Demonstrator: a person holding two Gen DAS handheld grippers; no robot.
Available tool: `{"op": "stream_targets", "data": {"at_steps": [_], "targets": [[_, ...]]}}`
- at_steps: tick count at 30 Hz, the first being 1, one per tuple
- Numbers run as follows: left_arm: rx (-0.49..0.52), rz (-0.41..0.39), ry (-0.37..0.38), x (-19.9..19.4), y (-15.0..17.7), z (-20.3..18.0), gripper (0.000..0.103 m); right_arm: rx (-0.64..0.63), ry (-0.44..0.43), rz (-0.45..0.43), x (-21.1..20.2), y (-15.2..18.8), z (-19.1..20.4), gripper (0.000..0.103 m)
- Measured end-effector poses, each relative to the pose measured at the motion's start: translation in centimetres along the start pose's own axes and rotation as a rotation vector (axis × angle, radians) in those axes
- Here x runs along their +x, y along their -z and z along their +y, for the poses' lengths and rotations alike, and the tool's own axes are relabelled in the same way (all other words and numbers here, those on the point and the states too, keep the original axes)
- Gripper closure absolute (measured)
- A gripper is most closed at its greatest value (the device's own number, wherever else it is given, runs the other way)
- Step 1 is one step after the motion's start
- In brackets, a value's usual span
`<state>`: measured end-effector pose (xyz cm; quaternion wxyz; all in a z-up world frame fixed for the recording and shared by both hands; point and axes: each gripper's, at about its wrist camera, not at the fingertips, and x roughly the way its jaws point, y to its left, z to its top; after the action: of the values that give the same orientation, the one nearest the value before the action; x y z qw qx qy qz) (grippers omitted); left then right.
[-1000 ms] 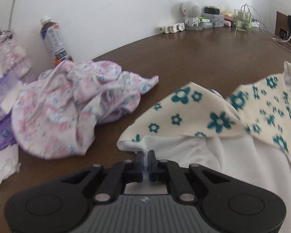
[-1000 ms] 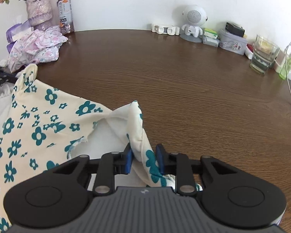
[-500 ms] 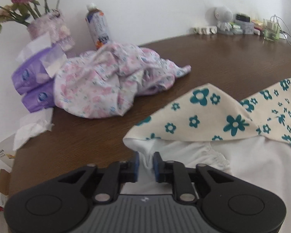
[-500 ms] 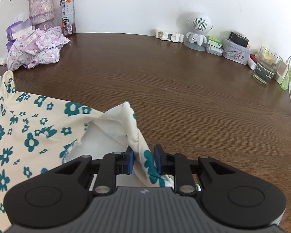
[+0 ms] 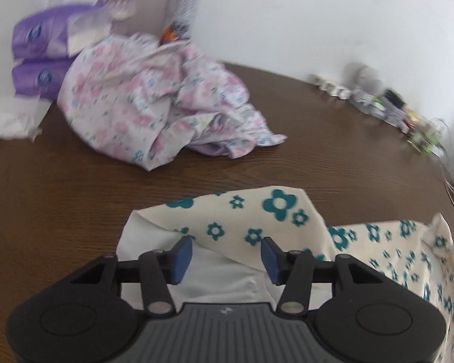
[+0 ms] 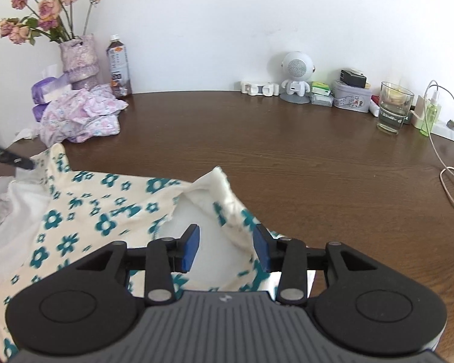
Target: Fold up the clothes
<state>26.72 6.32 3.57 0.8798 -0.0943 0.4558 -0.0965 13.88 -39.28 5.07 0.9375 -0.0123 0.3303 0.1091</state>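
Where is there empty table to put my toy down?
The wide bare table between the teal-flowered garment and the robot-shaped speaker is free. Crowded: the left corner with the pink floral clothes, and the back wall by the glass.

The left wrist camera is looking forward and down over its gripper, close above the table [image 5: 75, 187], facing the back-left corner. The right wrist camera is facing the back wall from slightly farther back. Both are taking in the floral garment [image 5: 257, 217] [image 6: 84, 211] and the pink clothes pile [image 5: 154, 103] [image 6: 81, 118].
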Motion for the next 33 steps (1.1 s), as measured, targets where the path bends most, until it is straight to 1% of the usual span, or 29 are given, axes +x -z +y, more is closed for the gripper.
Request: {"op": "stream_targets", "data": {"at_steps": [2, 3, 4, 5, 6, 7, 8, 11, 14, 19, 23, 25, 29, 30, 32, 33], "targets": [[-0.021, -0.007, 0.012, 0.7, -0.3, 0.2, 0.053, -0.008, 0.0, -0.006, -0.5, 0.4, 0.3, 0.061], [-0.013, -0.018, 0.005, 0.8, -0.2, 0.1, 0.055, -0.017, 0.002, -0.007, -0.7, 0.6, 0.6, 0.061], [-0.006, -0.029, 0.0, 1.0, -0.2, -0.1, 0.058, -0.033, 0.006, -0.007, -0.9, 0.8, 0.9, 0.061], [-0.009, -0.035, 0.012, 1.1, -0.2, -0.1, 0.064, -0.049, 0.011, -0.007, -1.1, 1.0, 1.3, 0.061], [-0.021, -0.036, 0.029, 1.2, -0.1, 0.0, 0.095, -0.06, 0.012, -0.005, -1.1, 1.3, 1.6, 0.061], [-0.032, -0.038, 0.045, 1.4, 0.0, 0.1, 0.103, -0.064, 0.011, -0.002, -1.1, 1.4, 1.8, 0.061], [-0.035, -0.053, 0.044, 1.4, 0.1, 0.1, 0.103, -0.064, 0.013, 0.002, -1.0, 1.6, 1.8, 0.061], [0.018, -0.098, 0.036, 0.4, 0.8, -0.3, 0.103, -0.064, 0.02, 0.014, -0.5, 2.2, 2.1, 0.061], [0.067, -0.127, 0.037, -0.9, 1.5, -0.6, 0.103, -0.058, 0.049, 0.028, 0.2, 2.8, 2.0, 0.061], [0.203, -0.179, 0.007, -4.0, 3.9, -1.6, 0.103, -0.012, 0.069, 0.046, 1.2, 3.3, 1.3, 0.061], [0.278, -0.2, 0.007, -6.4, 6.1, -2.2, 0.103, 0.009, 0.074, 0.058, 1.7, 3.6, 1.0, 0.061], [0.267, -0.173, 0.005, -6.3, 6.8, -2.0, 0.103, 0.012, 0.075, 0.06, 1.8, 3.7, 0.9, 0.06], [0.2, -0.121, -0.014, -4.6, 7.5, -0.8, 0.101, 0.013, 0.079, 0.064, 2.0, 3.7, 0.9, 0.059], [0.174, -0.112, -0.011, -4.3, 7.5, -0.4, 0.097, 0.014, 0.079, 0.065, 2.0, 3.7, 0.9, 0.058], [0.139, -0.129, 0.016, -4.9, 7.6, 0.6, 0.092, 0.016, 0.074, 0.062, 1.7, 3.7, 0.9, 0.058], [0.134, -0.147, 0.024, -5.5, 7.5, 0.7, 0.085, 0.018, 0.07, 0.058, 1.4, 3.8, 0.8, 0.058]]}}
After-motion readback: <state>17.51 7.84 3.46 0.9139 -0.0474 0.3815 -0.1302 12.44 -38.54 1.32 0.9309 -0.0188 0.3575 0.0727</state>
